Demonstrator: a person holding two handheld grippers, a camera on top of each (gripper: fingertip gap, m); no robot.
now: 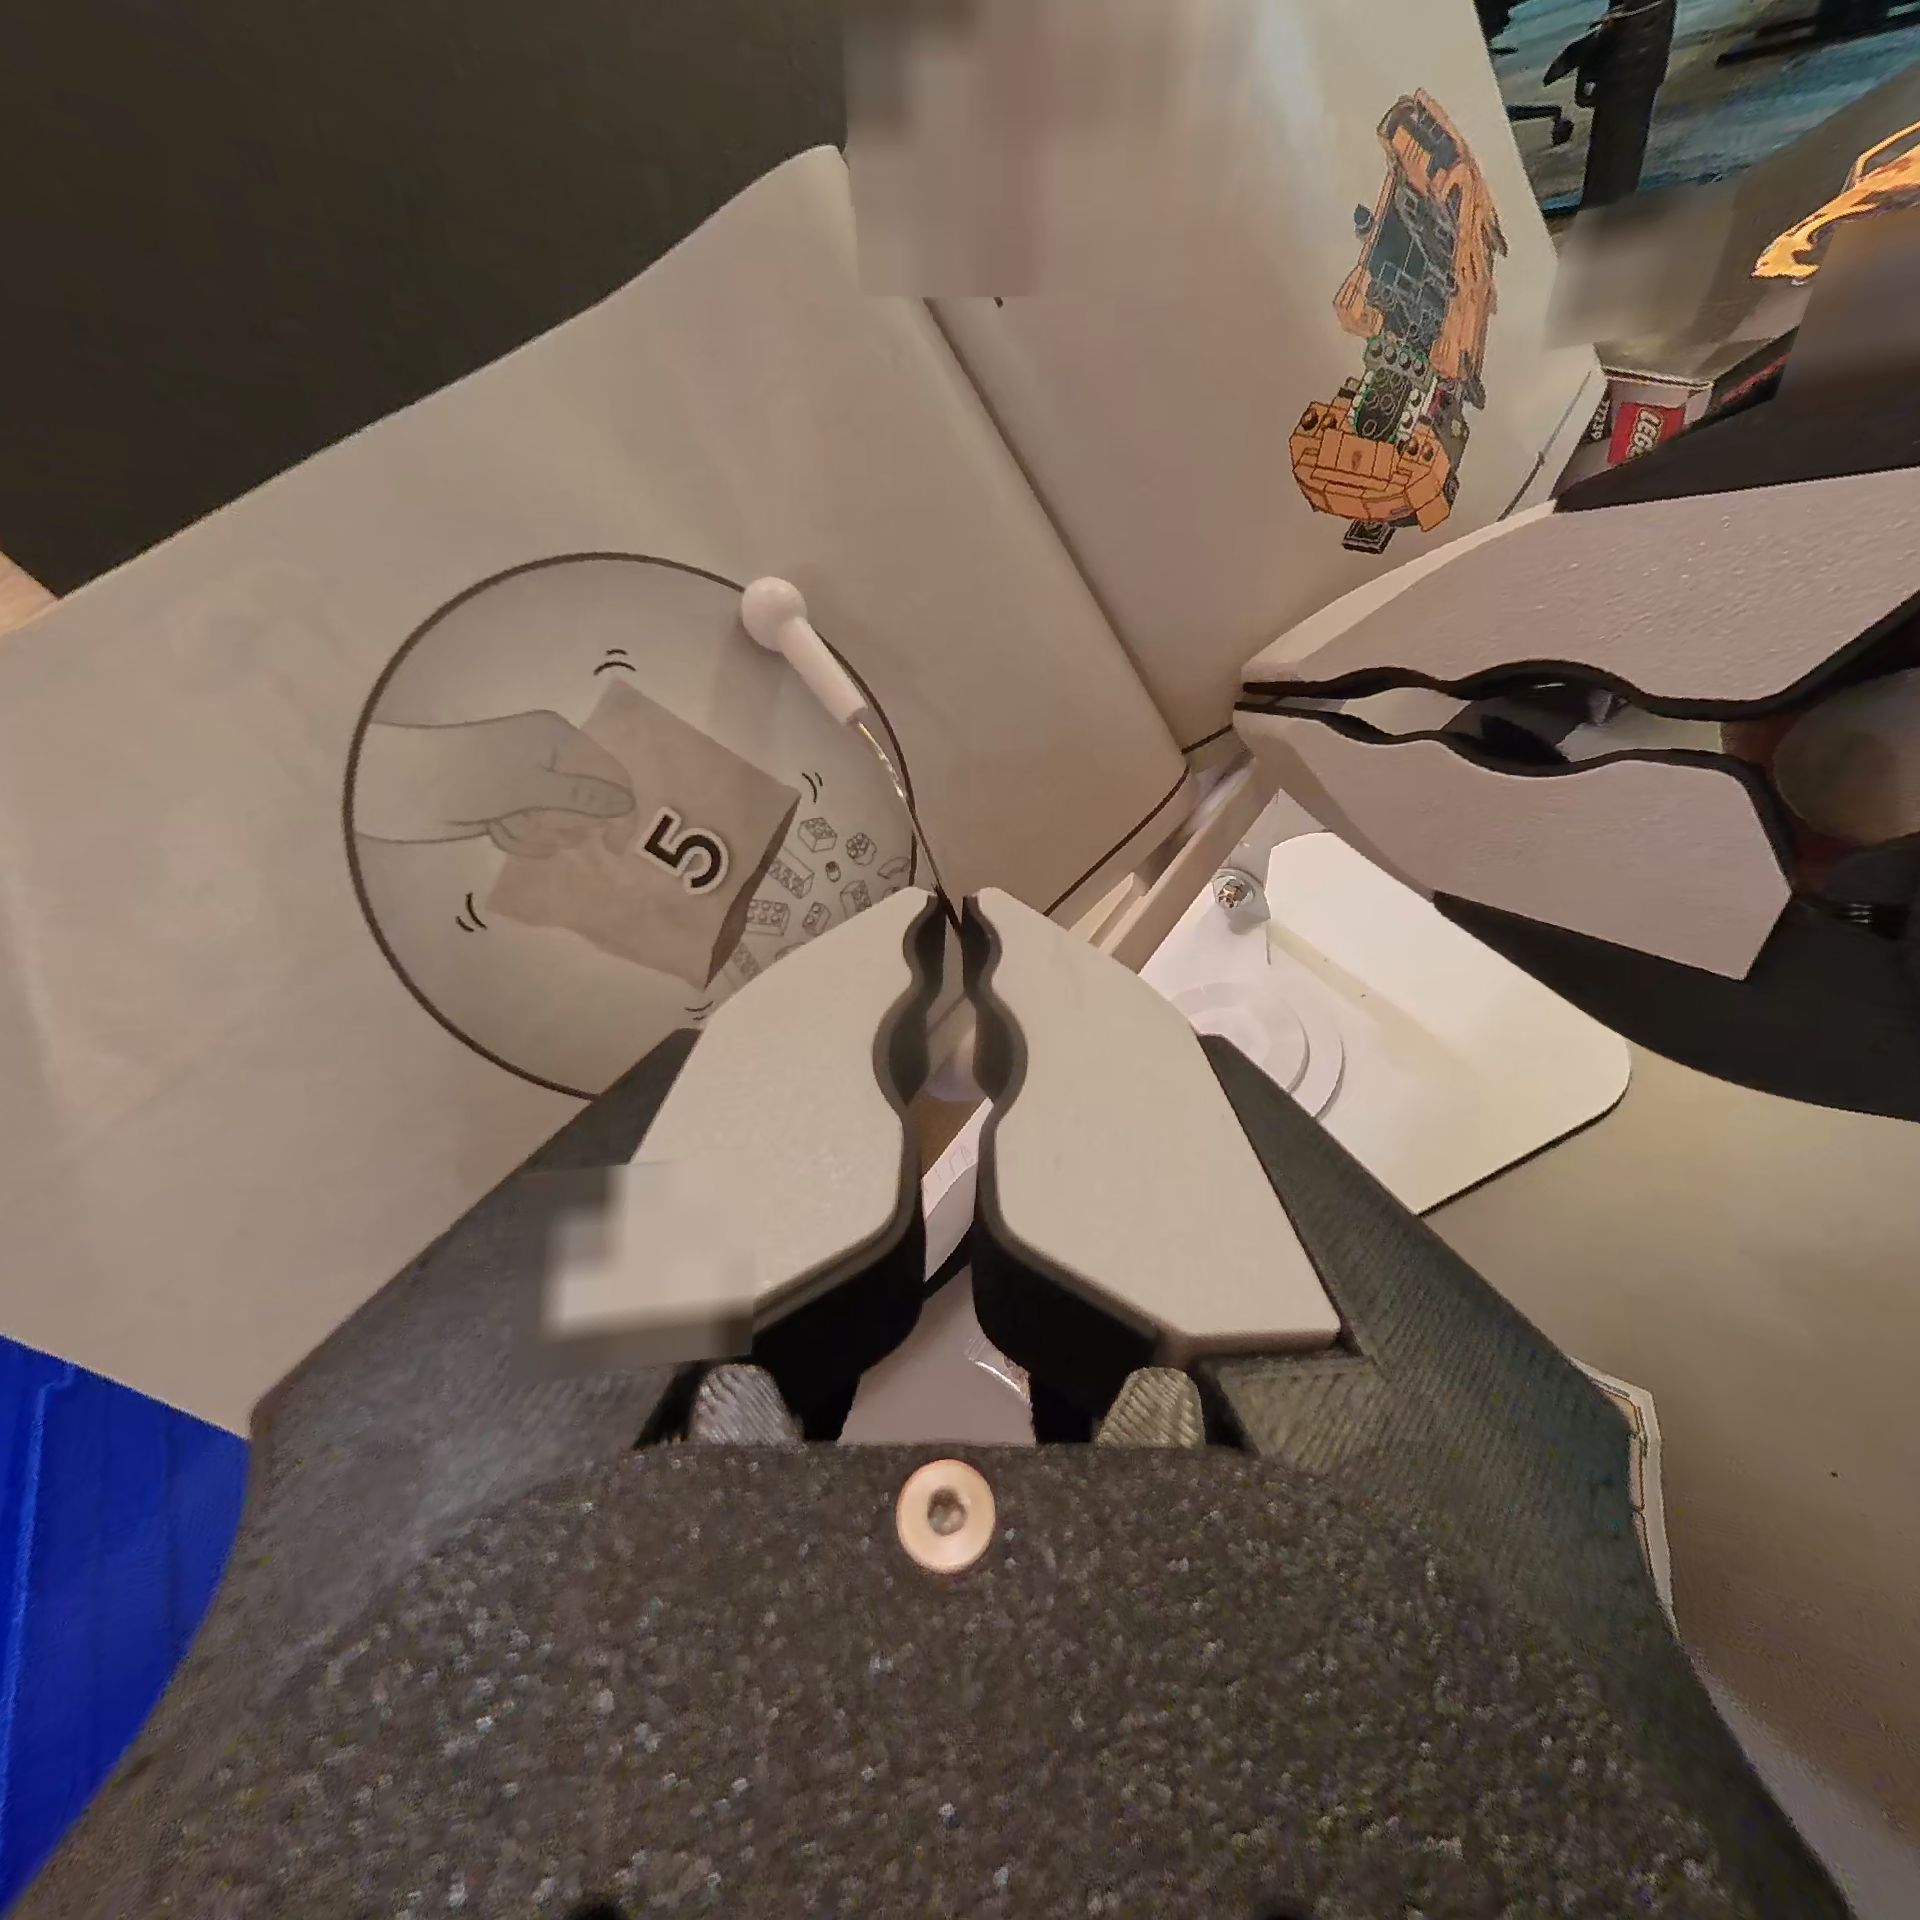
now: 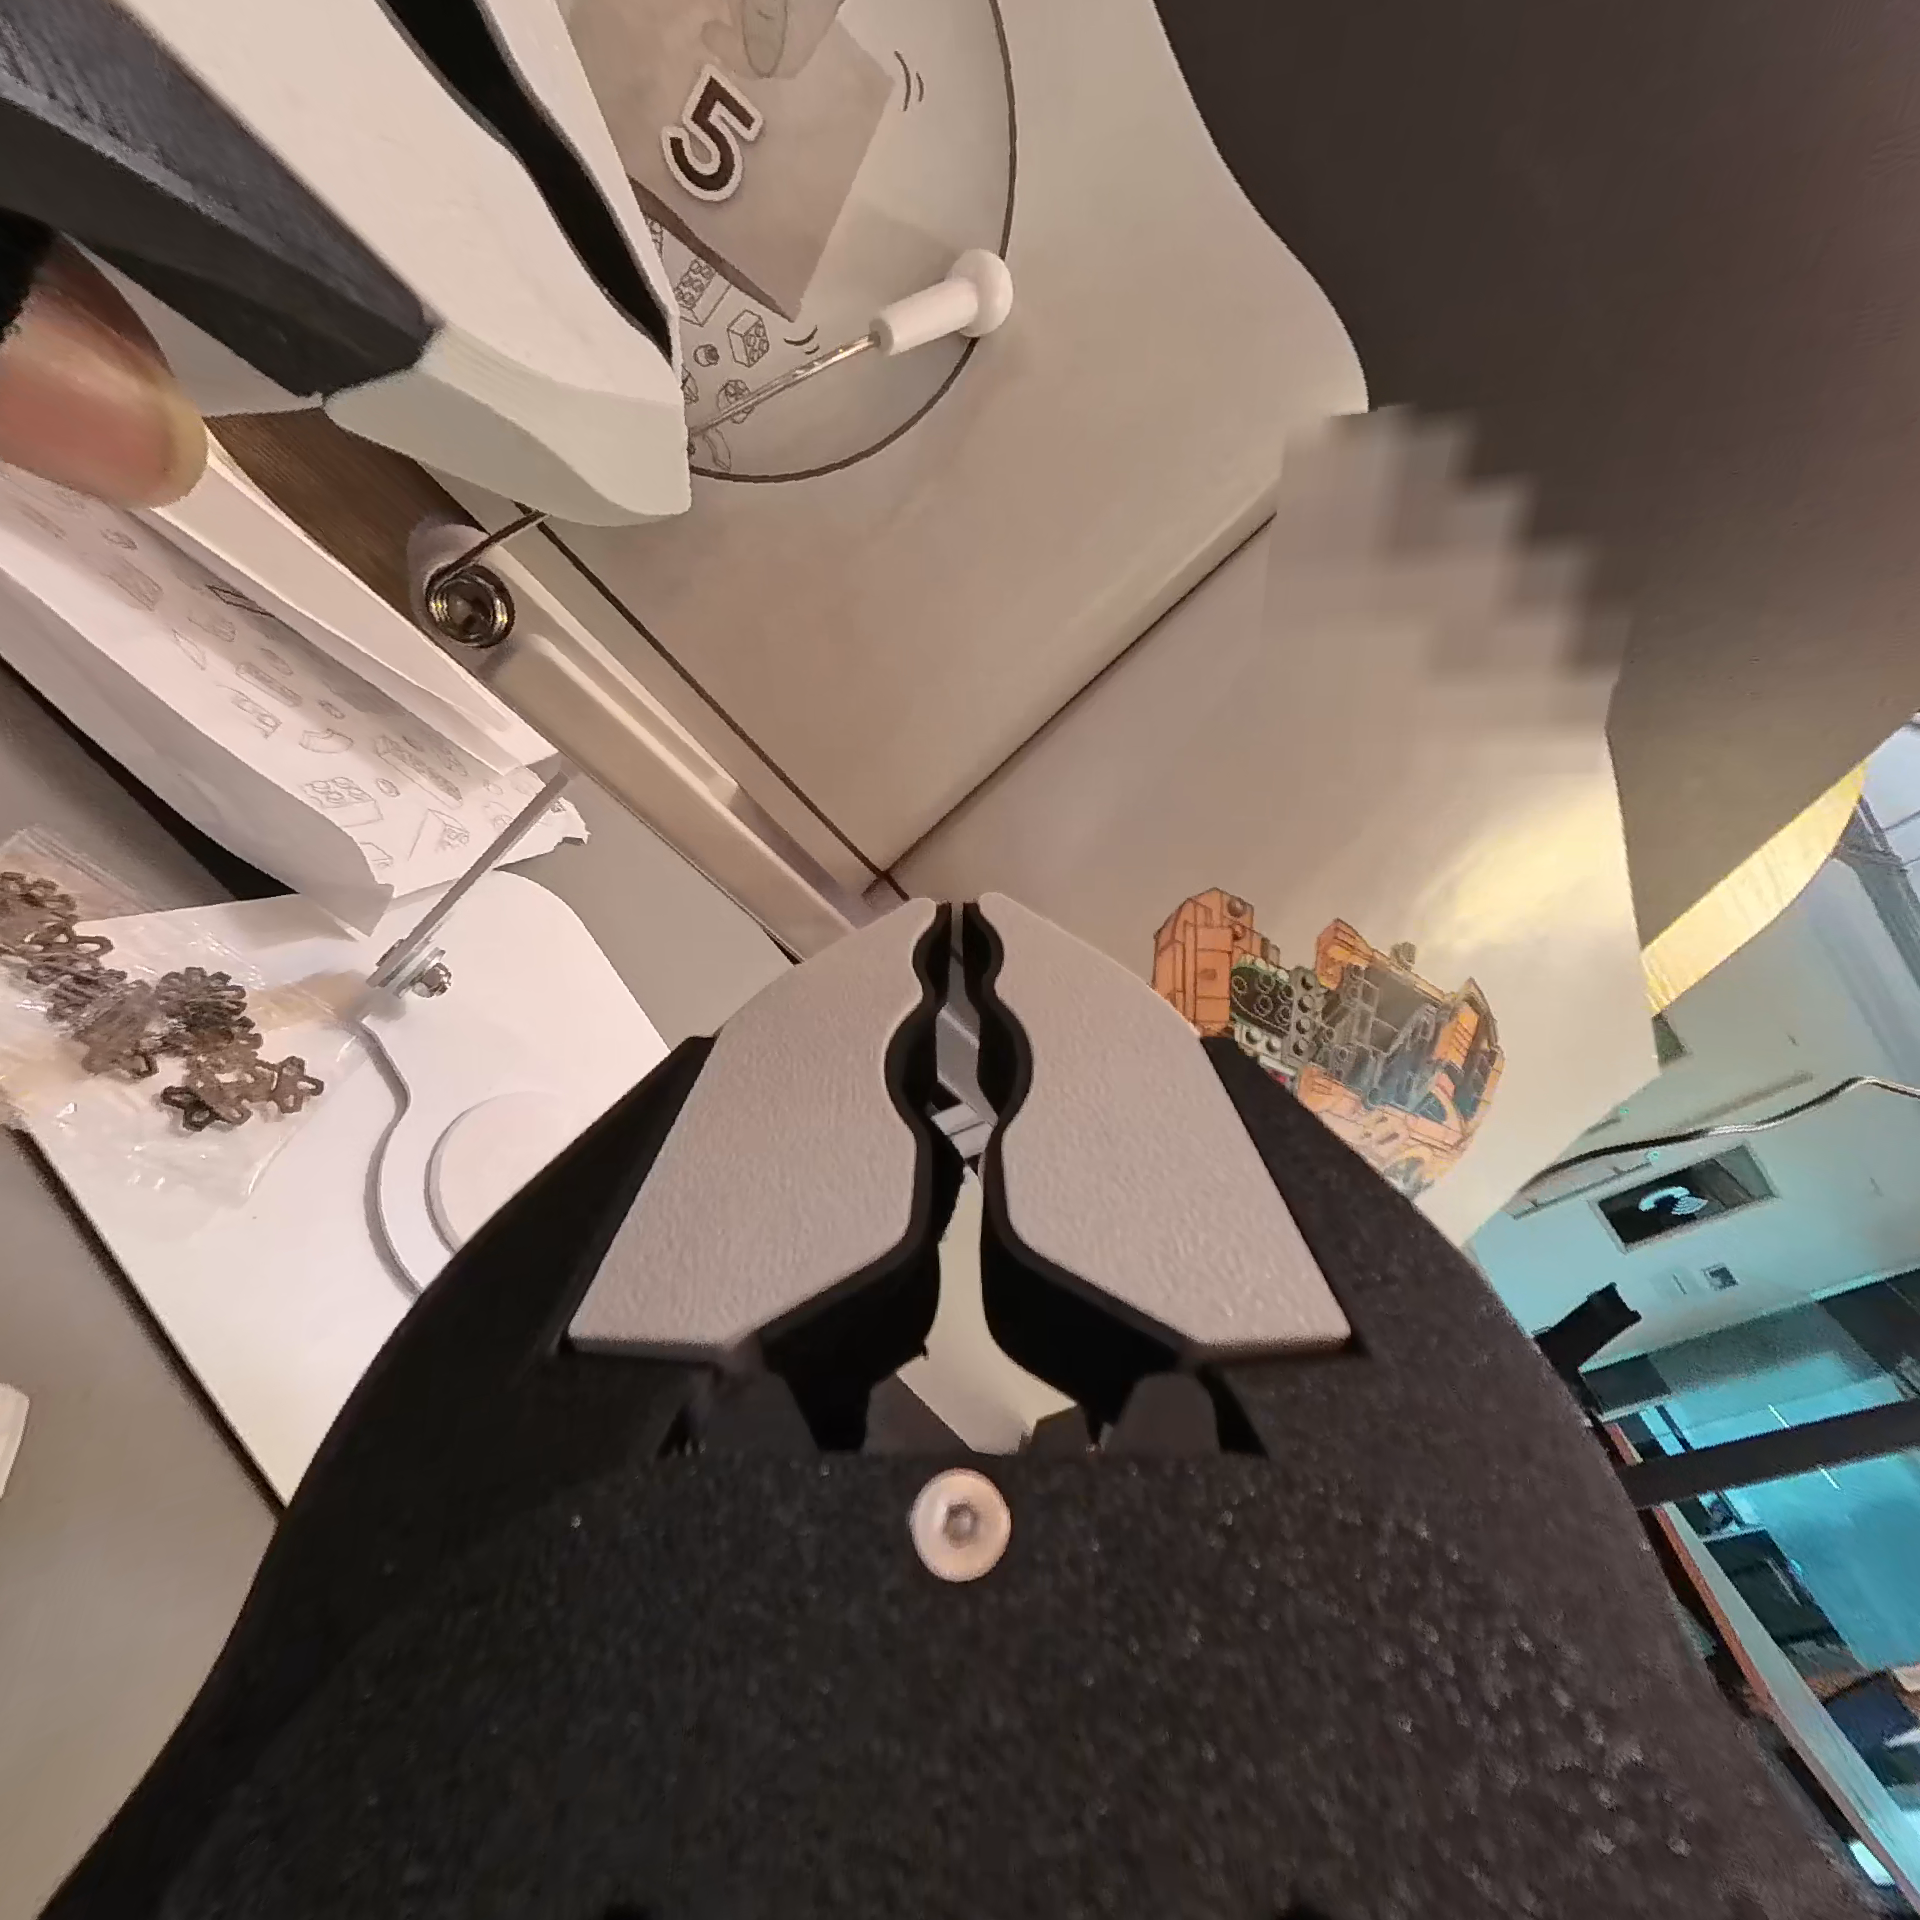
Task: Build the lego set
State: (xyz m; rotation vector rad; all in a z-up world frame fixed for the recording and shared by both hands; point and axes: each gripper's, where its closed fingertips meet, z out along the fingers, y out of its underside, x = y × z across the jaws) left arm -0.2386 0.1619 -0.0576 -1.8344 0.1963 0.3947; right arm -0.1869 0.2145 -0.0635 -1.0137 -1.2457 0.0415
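Observation:
The open instruction booklet (image 1: 520, 436) leans on a white book stand (image 1: 1475, 1049). Its left page shows a numbered-bag drawing and its right page (image 1: 1195, 312) an orange car model. A page-holder wire with a white knob (image 1: 774, 608) lies across the left page. My left gripper (image 1: 948, 914) is shut on the lower end of that wire; it also shows in the right wrist view (image 2: 665, 416). My right gripper (image 2: 951, 914) is shut on the bottom edge of the right page (image 2: 1091, 675) near the spine; it shows in the left wrist view (image 1: 1244, 698) too.
A clear bag of small dark parts (image 2: 156, 1029) and a torn white paper bag (image 2: 312, 748) lie on the stand base to the left. A Lego box (image 1: 1652, 426) stands behind the booklet. A blue object (image 1: 83, 1558) is at the lower left. A person's fingertip (image 2: 94, 416) shows by the left gripper. Spacing between my two grippers at the tips: around 8 centimetres.

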